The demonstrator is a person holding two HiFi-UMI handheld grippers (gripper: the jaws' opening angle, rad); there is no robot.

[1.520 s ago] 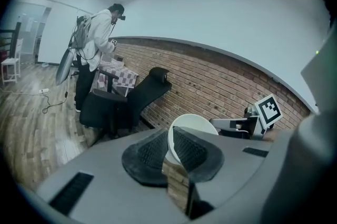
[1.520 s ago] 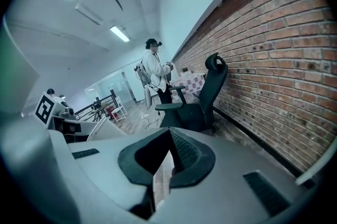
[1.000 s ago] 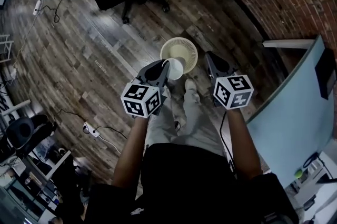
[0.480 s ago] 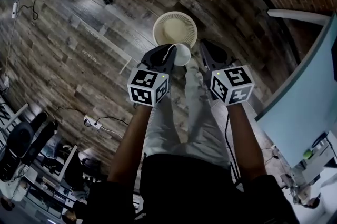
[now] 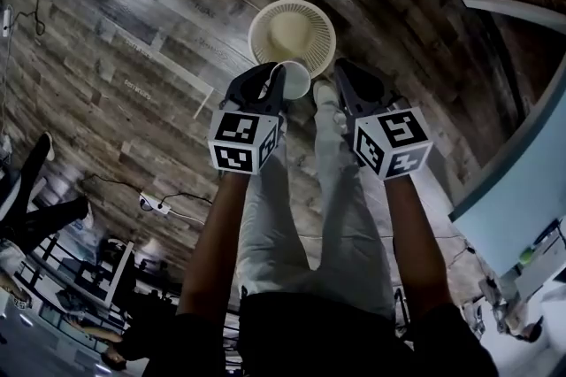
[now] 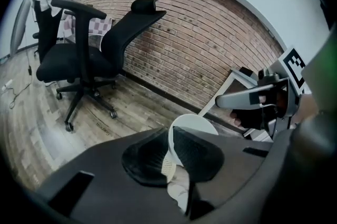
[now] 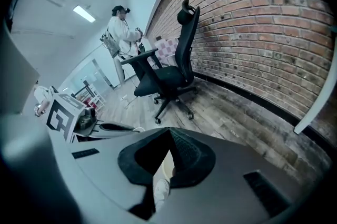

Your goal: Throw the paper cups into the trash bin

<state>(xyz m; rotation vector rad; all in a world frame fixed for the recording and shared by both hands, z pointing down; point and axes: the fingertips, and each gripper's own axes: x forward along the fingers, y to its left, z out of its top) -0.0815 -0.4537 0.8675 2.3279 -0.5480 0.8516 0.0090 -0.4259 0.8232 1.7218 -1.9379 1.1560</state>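
Two claws point down toward the wooden floor (image 5: 133, 39): the left claw (image 5: 276, 76) is clamped on the wall of a white paper cup (image 5: 296, 81), which overlaps the near rim of the cream trash bin (image 5: 258, 28); the right claw (image 5: 340, 74), jaws together and empty, hangs just right of that rim, beside a shoe (image 5: 325, 92)

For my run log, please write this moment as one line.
left tool: shut on paper cup rim | right tool: shut, empty | trash bin: just beyond cup

The right tongs (image 7: 169, 131), tips together, face a black office chair (image 7: 168, 68) by a brick wall (image 7: 253, 23).
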